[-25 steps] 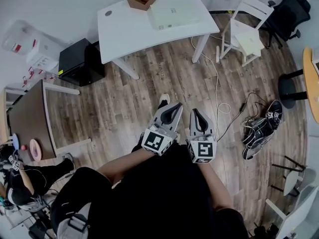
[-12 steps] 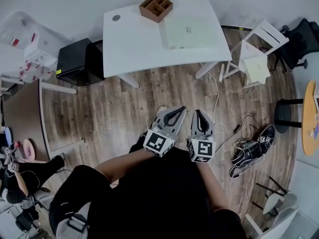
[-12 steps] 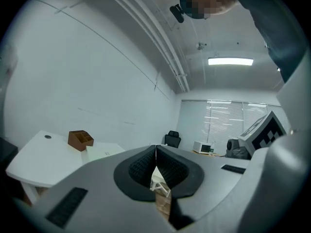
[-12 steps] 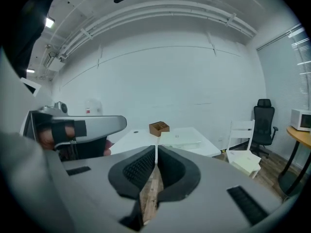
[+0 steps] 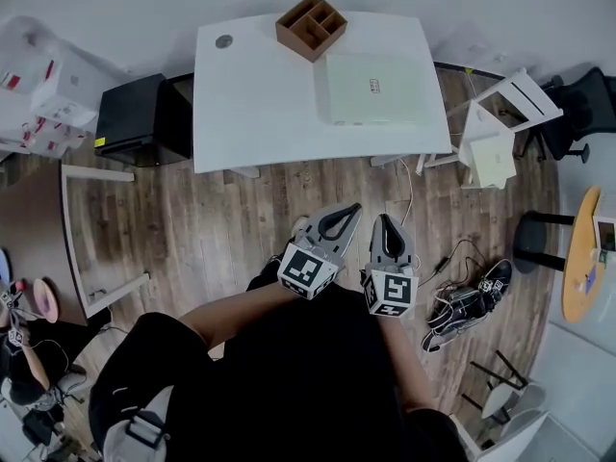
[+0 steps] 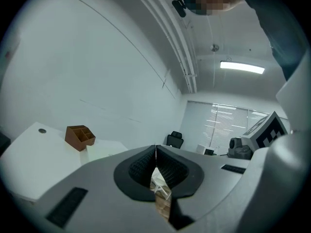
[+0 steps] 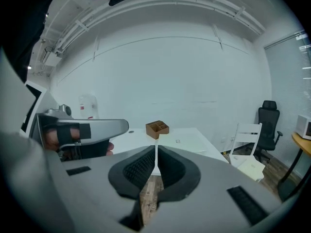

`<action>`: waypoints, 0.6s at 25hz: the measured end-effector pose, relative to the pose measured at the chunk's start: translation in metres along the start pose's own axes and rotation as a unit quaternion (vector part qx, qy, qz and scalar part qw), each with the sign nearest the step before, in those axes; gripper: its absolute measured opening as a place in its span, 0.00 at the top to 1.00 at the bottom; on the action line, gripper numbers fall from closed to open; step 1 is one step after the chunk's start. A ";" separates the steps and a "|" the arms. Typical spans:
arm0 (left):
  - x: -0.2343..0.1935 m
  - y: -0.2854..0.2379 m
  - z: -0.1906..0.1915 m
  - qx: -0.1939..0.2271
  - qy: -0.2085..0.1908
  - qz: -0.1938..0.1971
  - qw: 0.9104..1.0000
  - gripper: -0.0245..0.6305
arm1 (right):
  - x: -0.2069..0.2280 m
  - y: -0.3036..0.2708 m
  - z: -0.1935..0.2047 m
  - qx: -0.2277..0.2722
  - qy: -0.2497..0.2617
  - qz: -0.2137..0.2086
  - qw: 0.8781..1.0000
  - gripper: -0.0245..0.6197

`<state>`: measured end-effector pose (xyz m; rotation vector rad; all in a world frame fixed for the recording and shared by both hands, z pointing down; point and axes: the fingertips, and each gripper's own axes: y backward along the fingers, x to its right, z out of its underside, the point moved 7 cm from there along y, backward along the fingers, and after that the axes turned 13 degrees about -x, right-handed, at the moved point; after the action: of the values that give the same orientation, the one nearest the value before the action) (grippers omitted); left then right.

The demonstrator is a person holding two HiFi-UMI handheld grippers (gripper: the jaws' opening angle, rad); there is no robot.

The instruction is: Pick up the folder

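A pale green folder [image 5: 373,88] lies flat on the right half of the white table [image 5: 250,94], which stands ahead of me across bare wood floor. Both grippers hang side by side over that floor, short of the table's front edge and well clear of the folder. My left gripper [image 5: 354,208] is shut with nothing in it; its jaws meet in the left gripper view [image 6: 155,147]. My right gripper [image 5: 383,218] is shut and empty too, tips touching [image 7: 155,148]. The folder [image 7: 187,142] shows beyond the right jaws.
A brown wooden organiser [image 5: 311,27] sits at the table's back edge beside the folder. A black cabinet [image 5: 135,118] stands left of the table, a white chair [image 5: 500,128] right of it. Cables and shoes [image 5: 462,301] lie on the floor to my right.
The table and folder have drawn closer and come round to the middle of the head view as I walk toward them. Both grippers stay shut and keep their places in front of me.
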<state>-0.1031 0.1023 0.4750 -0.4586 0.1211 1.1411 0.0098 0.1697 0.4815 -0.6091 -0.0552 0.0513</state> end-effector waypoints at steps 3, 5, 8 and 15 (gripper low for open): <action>-0.019 -0.013 -0.006 0.000 0.009 0.020 1.000 0.94 | 0.000 -0.014 -0.007 -0.004 0.002 0.008 1.000 0.90; -0.029 -0.018 -0.007 -0.002 0.011 0.030 0.999 0.94 | 0.004 -0.021 -0.008 -0.009 -0.008 0.013 1.000 0.90; -0.039 -0.021 -0.006 -0.006 0.022 0.030 0.999 0.94 | 0.013 -0.026 -0.010 -0.016 -0.028 0.023 0.999 0.90; -0.059 -0.028 -0.012 -0.007 0.026 0.017 0.999 0.94 | 0.006 -0.050 -0.021 -0.015 -0.020 0.007 1.000 0.90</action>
<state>-0.1011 0.0374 0.4916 -0.5001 0.1669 1.1639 0.0193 0.1172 0.4935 -0.6384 -0.0901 0.0755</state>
